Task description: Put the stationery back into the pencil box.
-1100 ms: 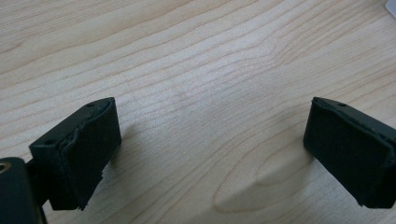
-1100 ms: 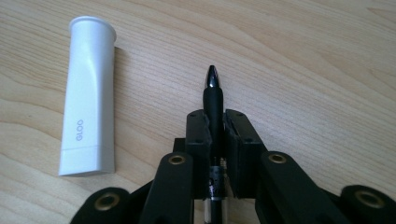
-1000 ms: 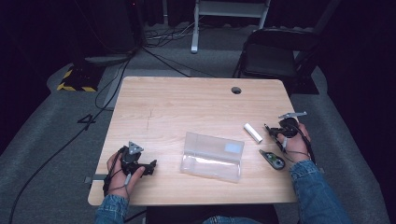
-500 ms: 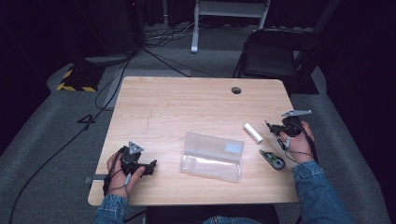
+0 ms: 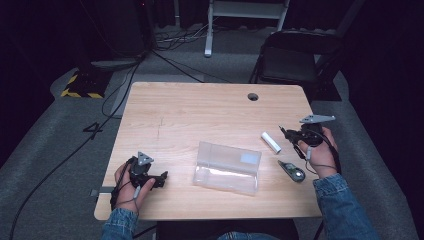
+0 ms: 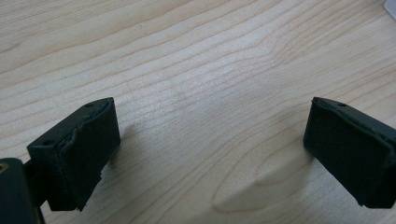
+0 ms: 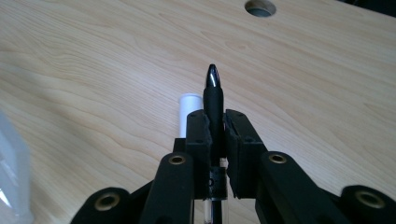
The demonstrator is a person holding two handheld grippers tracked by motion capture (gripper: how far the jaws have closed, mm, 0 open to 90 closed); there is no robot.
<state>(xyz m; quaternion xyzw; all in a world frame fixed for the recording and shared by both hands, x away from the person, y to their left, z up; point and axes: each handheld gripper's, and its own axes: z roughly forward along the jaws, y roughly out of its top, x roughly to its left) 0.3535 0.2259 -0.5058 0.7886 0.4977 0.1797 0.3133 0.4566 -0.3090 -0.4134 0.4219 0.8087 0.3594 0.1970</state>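
Right gripper (image 7: 215, 135) clamps a black pen (image 7: 213, 100) above the table (image 5: 200, 115), beside a white tube (image 5: 270, 142). Left gripper (image 6: 210, 144), jaws wide apart, holds nothing.

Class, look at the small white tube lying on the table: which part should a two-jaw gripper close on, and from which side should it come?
Grip the white tube across its middle, coming down from above. It lies flat on the table, so its long round sides are probably free for the jaws, set crosswise to its length.

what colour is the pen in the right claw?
Black, with a glossy tip. The pen, clamped in the right claw, shows best in the right gripper view.
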